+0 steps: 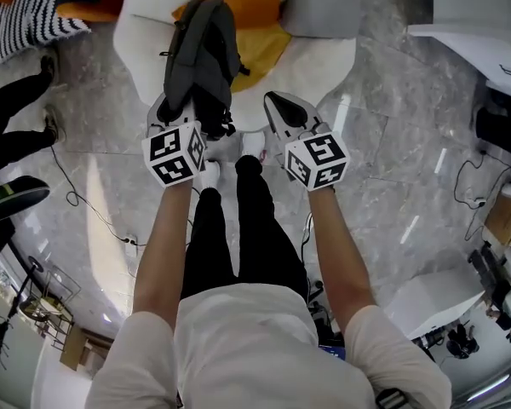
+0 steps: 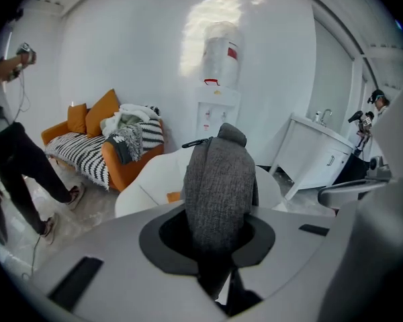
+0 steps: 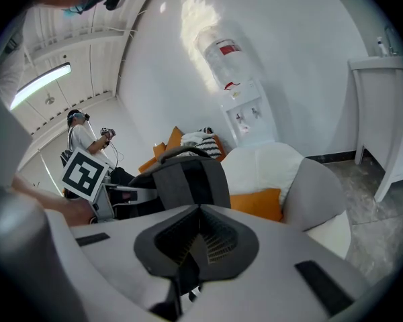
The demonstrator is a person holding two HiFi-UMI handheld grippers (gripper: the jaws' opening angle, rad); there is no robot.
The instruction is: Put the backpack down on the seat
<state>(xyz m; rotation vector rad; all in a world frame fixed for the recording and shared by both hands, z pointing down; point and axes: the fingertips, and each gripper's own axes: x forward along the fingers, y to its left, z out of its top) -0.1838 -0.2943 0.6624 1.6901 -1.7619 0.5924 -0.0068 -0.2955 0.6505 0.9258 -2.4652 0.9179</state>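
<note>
Both forearms [image 1: 164,245] extended, left hand-held gripper [image 1: 180,119] clamps the backpack [image 1: 206,45], right hand-held gripper [image 1: 283,111] closed.

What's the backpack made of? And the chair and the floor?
Backpack: grey woven fabric, matte; its weave shows close up.
Chair: white soft upholstery, probably cloth; puffy rounded edges.
Floor: glossy grey stone or tile, maybe marble; veins and light reflections.

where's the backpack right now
Head view, left of centre: the grey backpack is held by the left tongs, over the white chair and next to its orange cushion.
</note>
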